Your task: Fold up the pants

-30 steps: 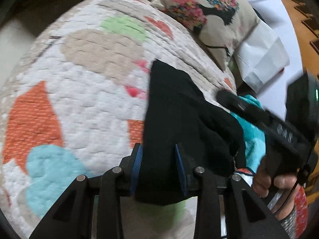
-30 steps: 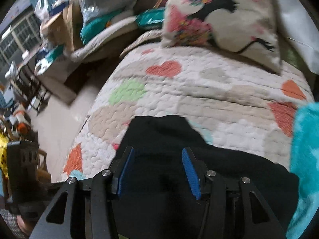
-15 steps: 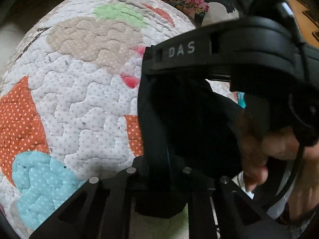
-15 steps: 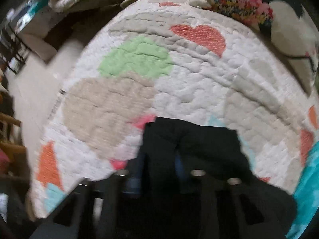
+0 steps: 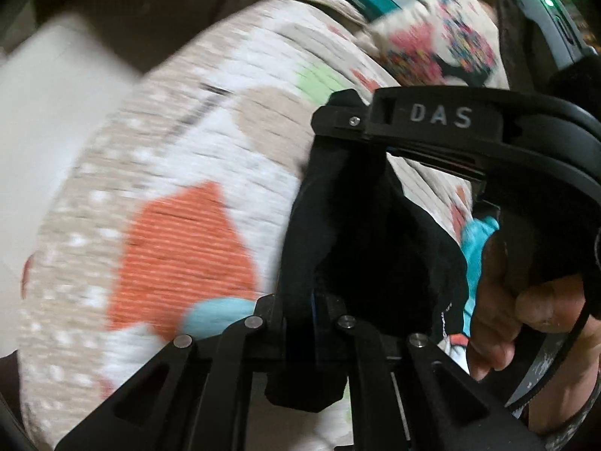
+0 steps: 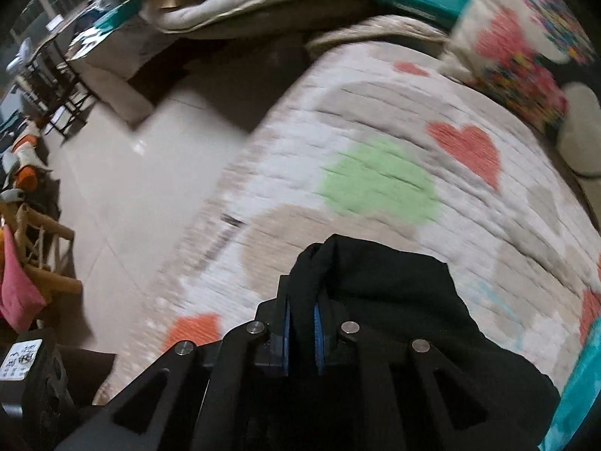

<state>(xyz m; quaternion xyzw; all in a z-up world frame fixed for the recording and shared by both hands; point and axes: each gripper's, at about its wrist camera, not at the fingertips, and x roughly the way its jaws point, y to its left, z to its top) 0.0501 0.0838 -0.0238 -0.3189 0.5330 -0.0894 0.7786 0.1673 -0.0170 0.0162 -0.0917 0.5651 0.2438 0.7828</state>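
The black pants [image 5: 360, 248] are bunched and lifted over a quilted bedspread [image 5: 180, 203] with coloured hearts. My left gripper [image 5: 302, 312] is shut on a fold of the pants at the bottom of the left wrist view. My right gripper [image 6: 300, 319] is shut on another fold of the pants [image 6: 387, 293], its blue pads pinching the cloth. The right gripper's body, marked DAS [image 5: 439, 116], crosses the left wrist view just above the cloth, held by a hand [image 5: 526, 308].
A floral pillow [image 6: 526, 49] lies at the head of the bed. A teal cloth [image 5: 477, 240] lies at the right of the bedspread [image 6: 375, 173]. Tiled floor [image 6: 124, 173] and cluttered furniture [image 6: 49, 75] lie to the left of the bed.
Both grippers closed from open onto the pants and lifted them. The right gripper swung in front of the left camera. Both views now shift with motion blur.
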